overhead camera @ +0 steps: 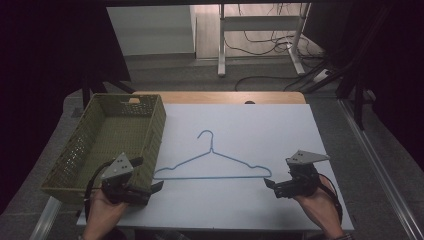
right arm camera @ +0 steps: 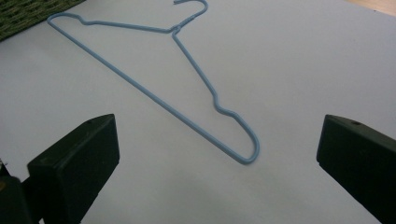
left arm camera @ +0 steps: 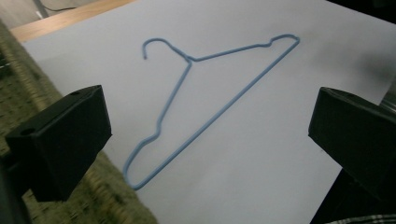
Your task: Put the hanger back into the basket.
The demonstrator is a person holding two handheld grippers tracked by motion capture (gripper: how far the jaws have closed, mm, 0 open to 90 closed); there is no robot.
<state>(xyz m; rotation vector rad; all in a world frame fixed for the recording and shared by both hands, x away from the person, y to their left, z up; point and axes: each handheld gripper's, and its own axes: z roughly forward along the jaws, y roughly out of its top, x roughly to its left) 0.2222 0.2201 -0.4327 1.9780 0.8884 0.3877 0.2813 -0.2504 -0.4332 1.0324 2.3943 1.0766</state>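
- Blue wire hanger point(overhead camera: 212, 162) lies flat on the white sheet point(overhead camera: 260, 125) covering the table, near its middle, hook pointing to the far side and long bottom bar facing the person.
- Left gripper point(overhead camera: 156, 187) hovers just off the hanger's left tip, its fingers point(left arm camera: 60, 140) standing wide apart with nothing between them.
- Right gripper point(overhead camera: 270, 183) faces the right tip from the other side, its fingers point(right arm camera: 74, 163) likewise spread and empty.
- Green woven basket point(overhead camera: 80, 187) sits at the table's left edge, just beside the hanger's left end; its floor looks bare.
- Judged by its build, the hanger should be light and stiff, though thin wire lying flush with a smooth sheet gives little to pinch and may slide away.
- Best holds look to be the rounded shoulder tips or the bottom bar, with the fingers closing across the wire.
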